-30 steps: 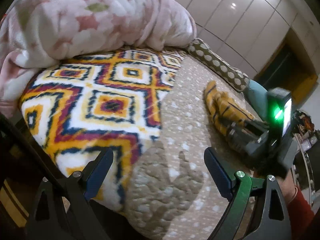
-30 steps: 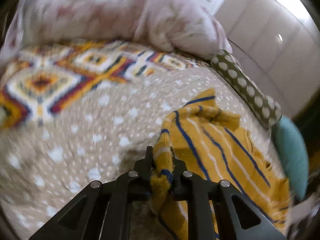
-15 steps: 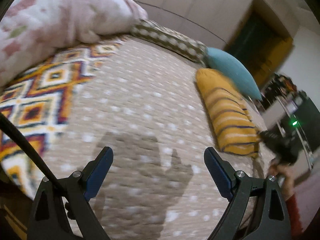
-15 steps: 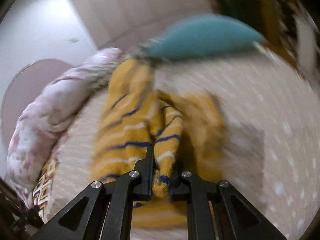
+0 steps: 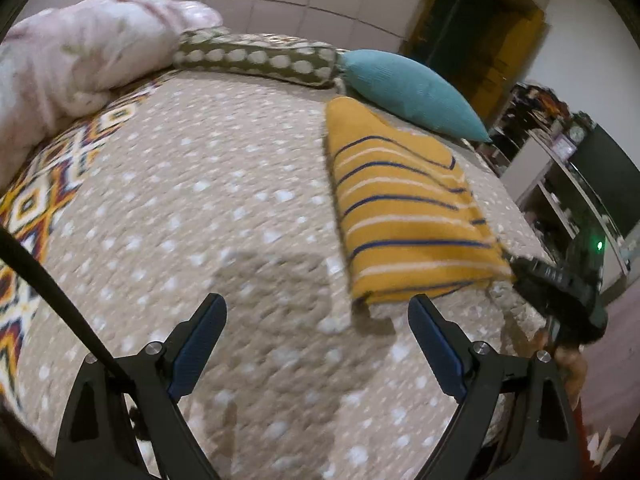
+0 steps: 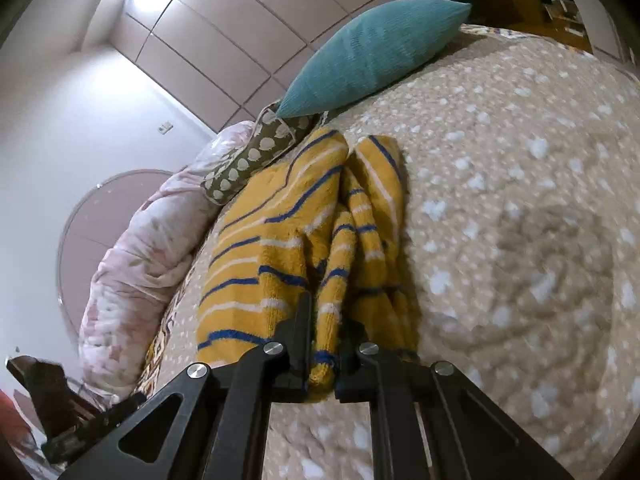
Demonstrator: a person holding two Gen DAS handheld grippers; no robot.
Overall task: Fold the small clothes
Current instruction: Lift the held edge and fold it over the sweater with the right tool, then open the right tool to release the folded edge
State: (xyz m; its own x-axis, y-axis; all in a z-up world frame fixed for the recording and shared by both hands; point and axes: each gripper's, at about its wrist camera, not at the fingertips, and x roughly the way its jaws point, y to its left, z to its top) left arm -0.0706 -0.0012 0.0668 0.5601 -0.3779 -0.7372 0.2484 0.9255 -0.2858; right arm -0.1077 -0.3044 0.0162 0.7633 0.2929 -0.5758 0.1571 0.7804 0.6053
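Left wrist view: the left gripper [image 5: 318, 340] stands wide open and empty at bottom centre. The striped garment [image 5: 404, 216] lies on the bedspread [image 5: 208, 208], up and right of its fingers, long axis running from the teal pillow [image 5: 408, 92] toward the lower right, where the right gripper [image 5: 516, 270] meets its corner.

Right wrist view: the right gripper [image 6: 322, 346] has just been closing and pinches the garment's [image 6: 288, 240] bunched near edge at bottom centre. The right hand is nearer; the free corner sits left.

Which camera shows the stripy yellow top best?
The left wrist view: the stripy yellow top lies there whole and flat on the bed. The right wrist view shows it close but bunched, partly hidden by the right tool.
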